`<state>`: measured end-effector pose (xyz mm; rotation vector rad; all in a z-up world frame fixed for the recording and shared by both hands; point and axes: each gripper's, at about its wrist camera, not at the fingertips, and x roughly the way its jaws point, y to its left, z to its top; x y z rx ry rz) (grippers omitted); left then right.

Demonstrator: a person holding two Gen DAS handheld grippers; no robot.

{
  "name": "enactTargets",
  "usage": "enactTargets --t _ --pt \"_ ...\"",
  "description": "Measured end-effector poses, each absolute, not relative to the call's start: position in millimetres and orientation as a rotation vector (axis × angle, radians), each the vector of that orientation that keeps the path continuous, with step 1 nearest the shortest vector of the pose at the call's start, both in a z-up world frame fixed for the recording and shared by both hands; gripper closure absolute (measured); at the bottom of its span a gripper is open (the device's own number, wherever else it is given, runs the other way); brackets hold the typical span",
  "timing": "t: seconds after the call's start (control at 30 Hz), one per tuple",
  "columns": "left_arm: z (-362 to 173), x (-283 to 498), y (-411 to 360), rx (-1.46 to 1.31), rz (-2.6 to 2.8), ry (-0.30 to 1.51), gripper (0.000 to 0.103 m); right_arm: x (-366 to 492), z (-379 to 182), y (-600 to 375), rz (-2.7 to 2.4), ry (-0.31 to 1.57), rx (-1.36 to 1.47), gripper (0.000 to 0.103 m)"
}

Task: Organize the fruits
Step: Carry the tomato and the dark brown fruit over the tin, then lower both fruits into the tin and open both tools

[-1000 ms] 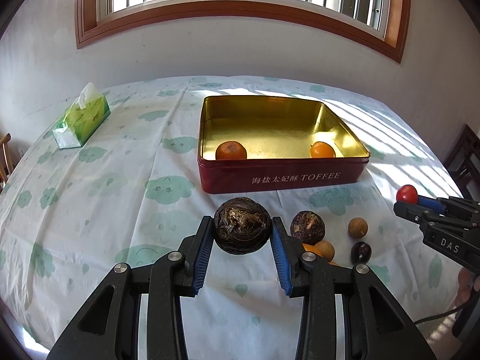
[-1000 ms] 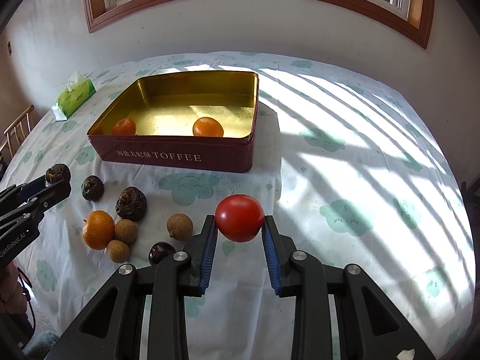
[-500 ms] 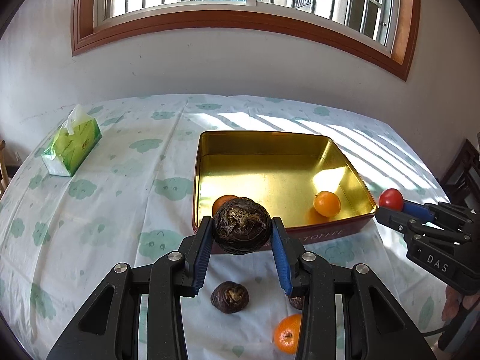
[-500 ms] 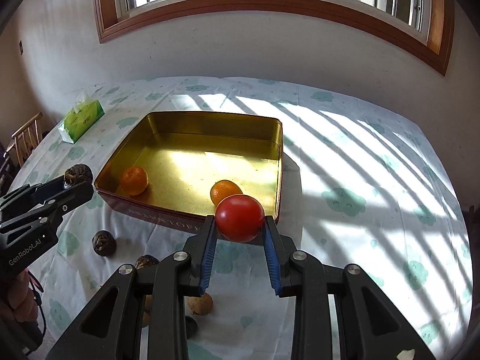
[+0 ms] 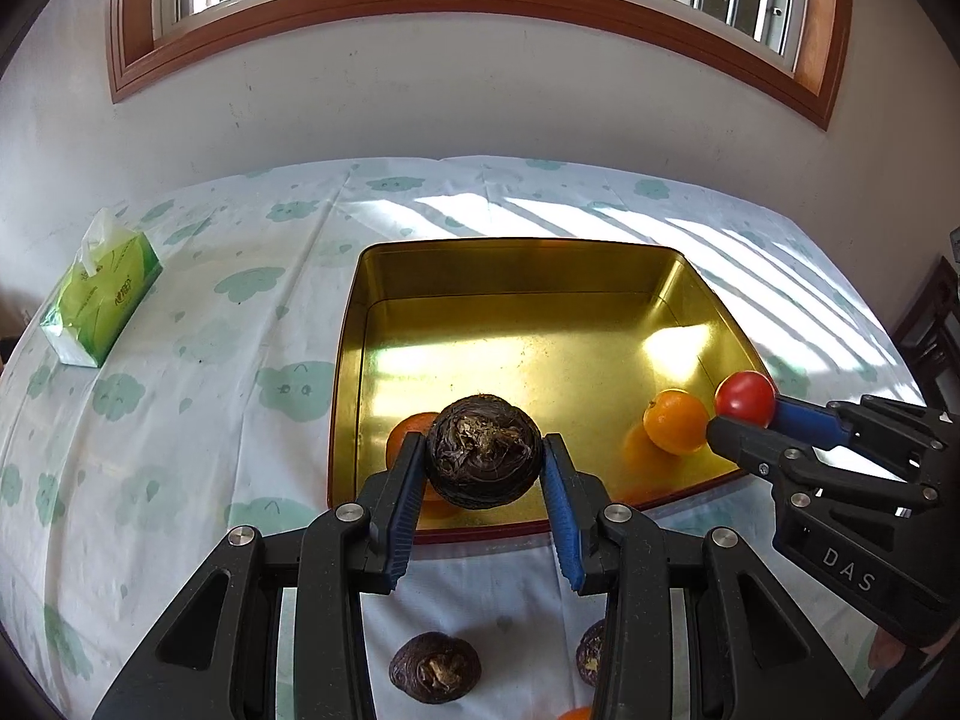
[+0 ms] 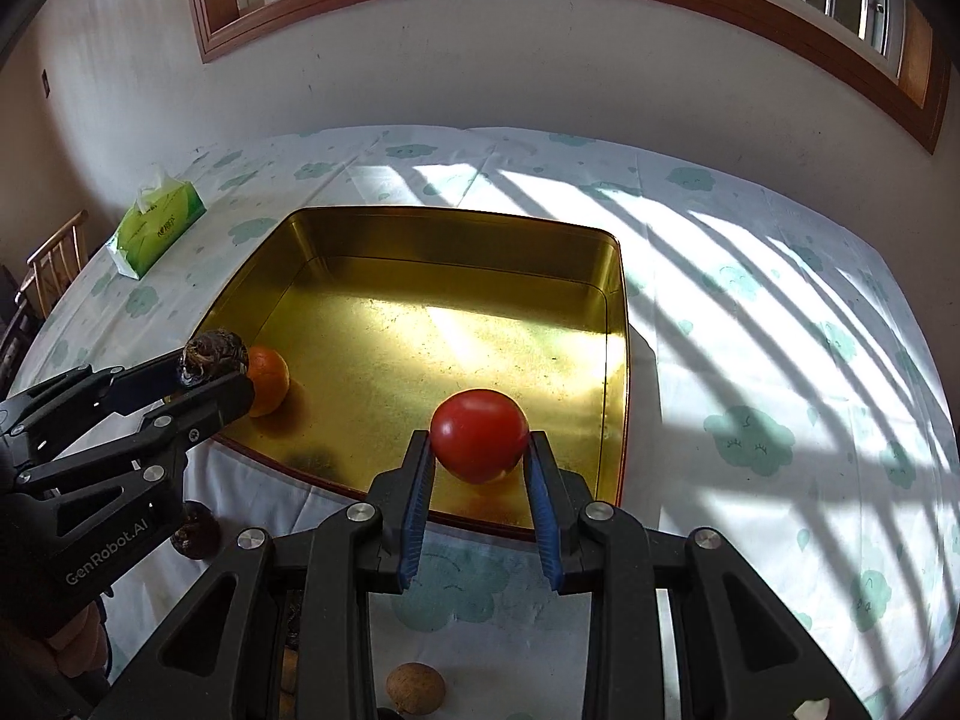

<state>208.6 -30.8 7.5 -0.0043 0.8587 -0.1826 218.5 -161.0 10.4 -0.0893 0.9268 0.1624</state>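
The left gripper (image 5: 483, 468) is clamped on a dark, wrinkled brown fruit (image 5: 483, 459), holding it above the near left corner of the gold toffee tin (image 5: 522, 267). The right gripper (image 6: 479, 450) grips a red tomato (image 6: 479, 435) over the tin's near right corner. Two oranges (image 5: 675, 422) lie inside the tin along its near wall, one at each side. More dark fruits (image 5: 435, 667) and a tan round one (image 6: 415, 688) sit on the cloud-print tablecloth (image 5: 198, 360) in front of the tin. A green tissue pack (image 5: 102, 300) rests far left
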Motion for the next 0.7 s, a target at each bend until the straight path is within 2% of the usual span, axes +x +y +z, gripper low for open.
enactTargets --t 0.7 --pt "-8 221 -32 0.047 -0.145 0.9 0.064 227 -2 -162 0.162 0.96 -0.073 0.073"
